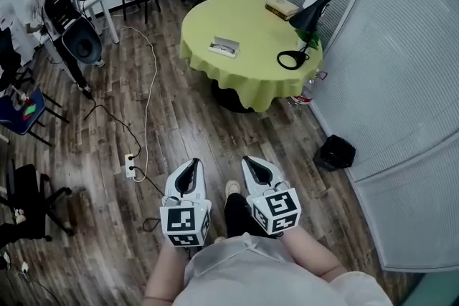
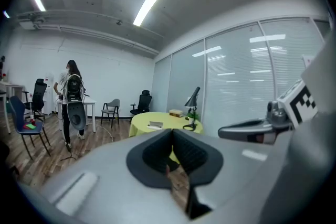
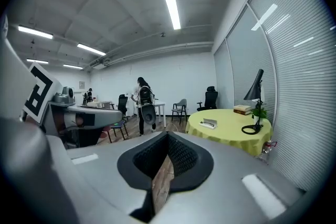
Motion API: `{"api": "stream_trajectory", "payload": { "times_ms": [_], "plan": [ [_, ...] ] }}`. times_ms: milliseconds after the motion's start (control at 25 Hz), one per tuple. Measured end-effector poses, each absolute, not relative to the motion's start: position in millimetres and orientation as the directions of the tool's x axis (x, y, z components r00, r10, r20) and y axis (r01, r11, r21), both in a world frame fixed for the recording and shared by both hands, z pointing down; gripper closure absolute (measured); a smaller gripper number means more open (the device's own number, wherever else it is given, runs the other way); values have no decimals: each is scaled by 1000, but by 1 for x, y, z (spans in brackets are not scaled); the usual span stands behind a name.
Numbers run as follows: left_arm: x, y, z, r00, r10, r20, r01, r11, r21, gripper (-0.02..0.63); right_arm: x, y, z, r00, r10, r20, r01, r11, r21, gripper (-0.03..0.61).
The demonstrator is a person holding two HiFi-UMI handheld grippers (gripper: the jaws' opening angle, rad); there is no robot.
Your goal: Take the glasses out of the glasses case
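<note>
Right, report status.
Left gripper, right gripper shut, empty. Pale rectangular glasses case untouched on round yellow-green table ahead. White cable on floor, left of path.

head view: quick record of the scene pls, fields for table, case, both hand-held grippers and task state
table: round table with a yellow-green cloth, across the room from the person
case: glasses case lies on the table, nothing touching it
also on table: books, black lamp
left: left hand-held gripper, jaws together, nothing between them
right: right hand-held gripper, jaws together, nothing between them
floor: power strip, black bin
task state: not begun, both grippers far from the case
</note>
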State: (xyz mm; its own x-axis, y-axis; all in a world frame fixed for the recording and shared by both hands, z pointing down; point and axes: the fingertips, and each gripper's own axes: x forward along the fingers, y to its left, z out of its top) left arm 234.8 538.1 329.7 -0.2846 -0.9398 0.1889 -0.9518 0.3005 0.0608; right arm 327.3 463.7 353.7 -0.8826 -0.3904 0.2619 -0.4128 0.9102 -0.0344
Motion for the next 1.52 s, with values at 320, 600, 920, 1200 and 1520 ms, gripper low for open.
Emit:
{"api": "stream_trajectory", "payload": {
  "times_ms": [320,600,920,1200,1520],
  "plan": [
    [165,454,346,-330,-913,239,-931,356,76,607,258,373,370,-894,-343,288,-374,925,-60,579],
    [104,346,336,-338,-904,264,-928,367,69,606,194,267,359,-910,-312,273,-346,934,-86,578],
    [60,238,343,-313,-906,286,-934,347,79,607,148,171,370,-905,-264,333,-317,942,-113,579],
    [34,176,359,-271,-914,303,-949,306,72,606,126,111,386,-885,-299,357,-353,931,-95,578],
    [-26,95,368,-174,-937,304,-977,203,65,607,79,42,386,-853,-405,329,-451,889,-75,579]
  ]
}}
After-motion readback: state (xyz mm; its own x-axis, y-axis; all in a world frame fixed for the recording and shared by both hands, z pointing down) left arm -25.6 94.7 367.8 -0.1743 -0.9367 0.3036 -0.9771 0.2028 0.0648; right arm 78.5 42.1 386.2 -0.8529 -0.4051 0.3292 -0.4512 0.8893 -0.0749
